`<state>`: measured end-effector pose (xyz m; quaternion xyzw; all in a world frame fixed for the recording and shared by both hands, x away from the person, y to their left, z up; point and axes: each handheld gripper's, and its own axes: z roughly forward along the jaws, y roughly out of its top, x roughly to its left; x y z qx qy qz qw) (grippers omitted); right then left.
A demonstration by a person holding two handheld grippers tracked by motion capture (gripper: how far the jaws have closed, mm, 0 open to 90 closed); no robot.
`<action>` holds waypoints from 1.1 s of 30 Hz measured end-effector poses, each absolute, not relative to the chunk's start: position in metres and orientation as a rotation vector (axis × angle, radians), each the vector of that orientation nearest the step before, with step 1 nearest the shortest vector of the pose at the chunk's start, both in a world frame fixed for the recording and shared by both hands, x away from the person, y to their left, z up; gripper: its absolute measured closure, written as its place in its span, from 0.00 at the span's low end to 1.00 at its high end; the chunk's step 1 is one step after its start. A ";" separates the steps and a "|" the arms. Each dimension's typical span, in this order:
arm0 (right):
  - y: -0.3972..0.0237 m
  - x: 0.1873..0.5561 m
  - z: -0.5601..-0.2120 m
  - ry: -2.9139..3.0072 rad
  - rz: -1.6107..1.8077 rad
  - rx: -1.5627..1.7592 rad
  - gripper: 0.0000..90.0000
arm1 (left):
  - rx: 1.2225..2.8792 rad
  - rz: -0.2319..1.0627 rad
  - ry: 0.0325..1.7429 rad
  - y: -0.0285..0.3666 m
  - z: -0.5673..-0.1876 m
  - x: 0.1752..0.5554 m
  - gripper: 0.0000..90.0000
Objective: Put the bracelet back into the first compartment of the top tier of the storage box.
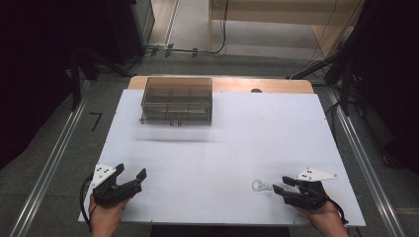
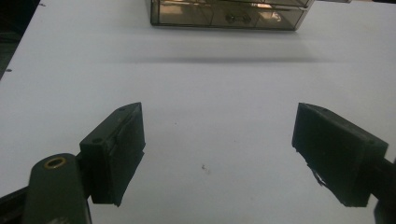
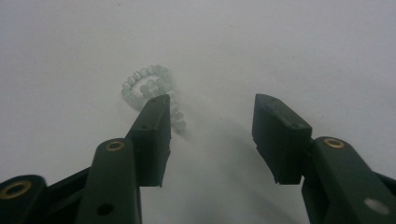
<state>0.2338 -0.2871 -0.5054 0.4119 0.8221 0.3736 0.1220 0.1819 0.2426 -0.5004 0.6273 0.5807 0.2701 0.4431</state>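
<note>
A small string of pale, translucent beads (image 1: 259, 186) lies curled on the white board near its front right. In the right gripper view the beads (image 3: 149, 86) sit just past the tip of the left jaw, partly hidden behind it and not between the pads. My right gripper (image 1: 280, 184) (image 3: 212, 100) is low over the board, pointing left at the beads, jaws partly apart and holding nothing. My left gripper (image 1: 132, 171) (image 2: 219, 116) rests at the front left, wide open and empty. A smoky transparent drawer box (image 1: 177, 100) (image 2: 229, 14) stands at the back left.
The white board (image 1: 222, 148) covers a wooden table whose edge shows at the back. Metal rails run along the floor on both sides, with dark stands and cables behind. Bare board stretches between the grippers and the box.
</note>
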 end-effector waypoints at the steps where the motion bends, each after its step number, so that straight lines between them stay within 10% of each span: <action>1: -0.287 0.234 -0.506 2.401 1.089 1.195 0.53 | 1.556 0.669 1.439 0.243 -0.500 0.182 0.19; 33: -0.272 0.238 -0.512 2.508 1.084 1.121 0.80 | 1.558 0.658 1.443 0.242 -0.501 0.182 0.19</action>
